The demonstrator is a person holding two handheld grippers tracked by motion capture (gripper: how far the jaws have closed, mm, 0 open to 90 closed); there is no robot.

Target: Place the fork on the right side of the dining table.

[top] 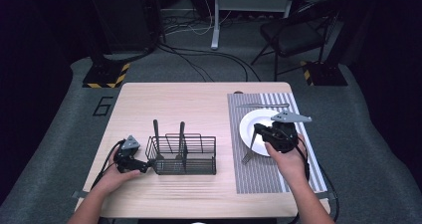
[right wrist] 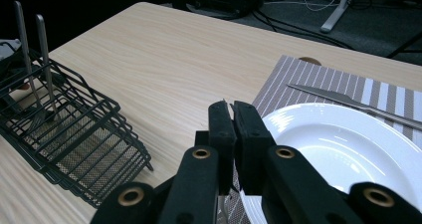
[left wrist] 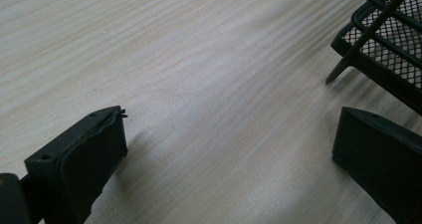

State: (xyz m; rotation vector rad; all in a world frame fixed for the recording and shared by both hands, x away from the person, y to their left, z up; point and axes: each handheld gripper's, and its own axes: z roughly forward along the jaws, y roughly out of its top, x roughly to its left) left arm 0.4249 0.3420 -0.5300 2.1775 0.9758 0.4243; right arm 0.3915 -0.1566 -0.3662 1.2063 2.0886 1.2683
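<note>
Wood table [top: 199, 104]: holds a wire caddy [top: 184, 157] and a striped mat [top: 263, 149].
Plate [top: 249, 127]: white, on the mat, knife [top: 262, 105] beyond it.
Right gripper [top: 261, 132]: jaws pinched on a fork [top: 250, 149], whose tip rests on the mat at the plate's near-left edge.
Left gripper [top: 148, 163]: jaws wide apart, empty, just left of the caddy.
Caddy: two utensil handles [top: 168, 134] upright inside.

Metal fork [top: 250, 147] slanted against white plate [top: 247, 125]
</note>
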